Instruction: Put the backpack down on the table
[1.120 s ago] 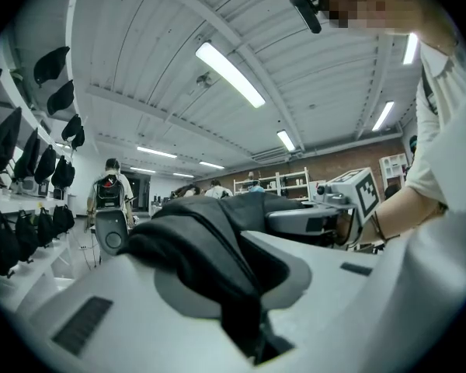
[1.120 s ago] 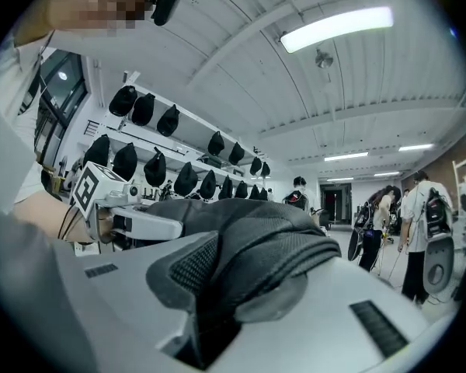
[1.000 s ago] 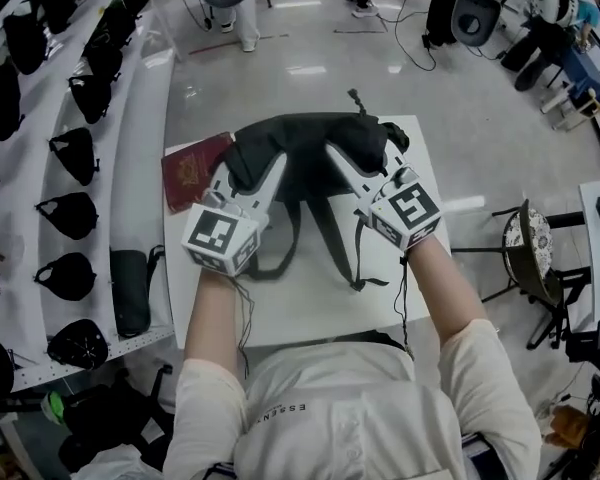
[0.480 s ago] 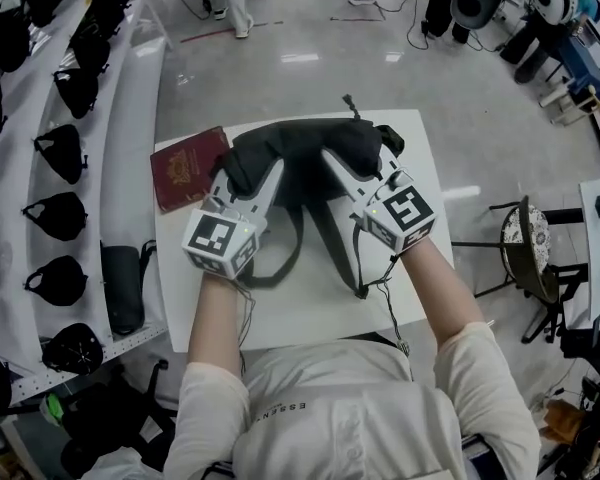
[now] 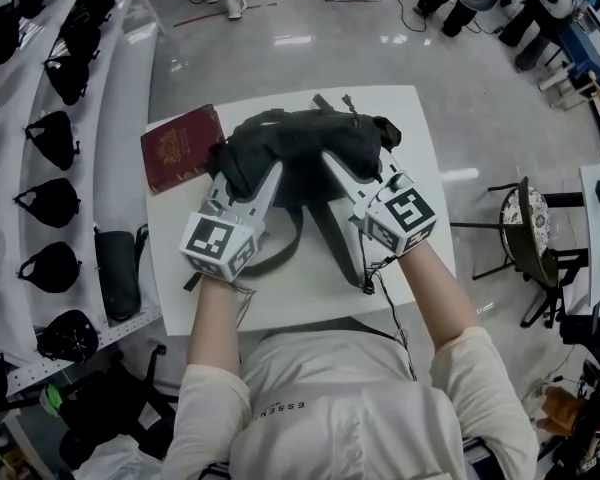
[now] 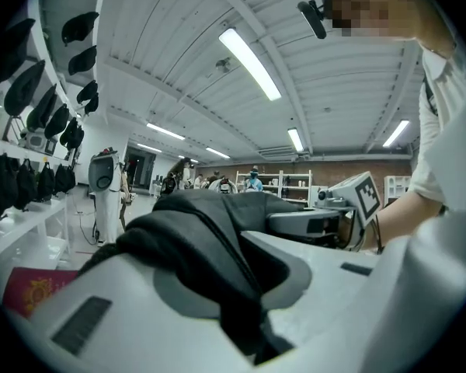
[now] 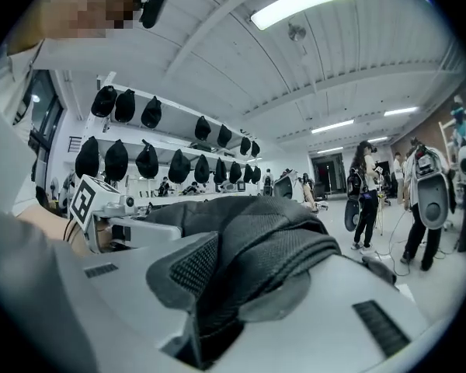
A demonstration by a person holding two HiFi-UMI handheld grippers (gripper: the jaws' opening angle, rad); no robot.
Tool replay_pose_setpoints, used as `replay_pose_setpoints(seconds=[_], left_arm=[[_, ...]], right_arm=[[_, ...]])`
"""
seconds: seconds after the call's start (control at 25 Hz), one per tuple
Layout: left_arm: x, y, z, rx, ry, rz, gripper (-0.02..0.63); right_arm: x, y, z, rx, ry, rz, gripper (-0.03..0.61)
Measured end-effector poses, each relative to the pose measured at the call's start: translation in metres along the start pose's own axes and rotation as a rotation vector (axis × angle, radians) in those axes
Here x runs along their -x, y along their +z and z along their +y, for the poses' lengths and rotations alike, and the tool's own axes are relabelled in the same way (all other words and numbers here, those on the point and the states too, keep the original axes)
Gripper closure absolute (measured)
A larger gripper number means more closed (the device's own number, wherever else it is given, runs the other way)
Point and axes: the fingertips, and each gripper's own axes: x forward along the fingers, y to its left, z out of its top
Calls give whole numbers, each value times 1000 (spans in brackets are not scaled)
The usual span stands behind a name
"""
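Note:
A black backpack [image 5: 300, 143] lies bunched on the white table [image 5: 295, 283], its straps trailing toward me. My left gripper [image 5: 242, 173] is shut on a fold of the bag's left side; in the left gripper view black fabric [image 6: 210, 243] fills the gap between the jaws. My right gripper [image 5: 342, 166] is shut on the bag's right side, and the right gripper view shows mesh padding [image 7: 256, 274] pinched between its jaws. Both grippers point away from me, about level.
A red passport booklet [image 5: 180, 148] lies at the table's far left corner. White shelves with black caps [image 5: 55, 133] run along the left, and a black case [image 5: 117, 273] lies by them. A stool [image 5: 525, 238] stands to the right. People stand further off on the floor.
Both grippers have sunk with the backpack, which now rests lower and flatter on the table. The grips have not changed.

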Motion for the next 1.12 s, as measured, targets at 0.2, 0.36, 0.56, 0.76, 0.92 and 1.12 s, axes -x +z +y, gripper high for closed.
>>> replay_pose_setpoints(seconds=[0.2, 0.36, 0.56, 0.76, 0.92, 1.12], left_arm=[[15, -15, -22, 32, -10, 21, 540], [30, -29, -39, 63, -8, 29, 540], [51, -46, -61, 106, -1, 45, 540], [75, -70, -84, 157, 2, 78, 537], [90, -88, -98, 157, -18, 88, 534], [103, -114, -113, 183, -36, 109, 531]], right_arm=[[22, -16, 13, -58, -11, 14, 479], [40, -28, 27, -90, -15, 20, 468], [63, -44, 47, -123, -9, 36, 465], [86, -65, 70, -155, 5, 68, 460], [100, -84, 86, -178, 7, 91, 456], [116, -111, 99, -230, 3, 128, 445]])
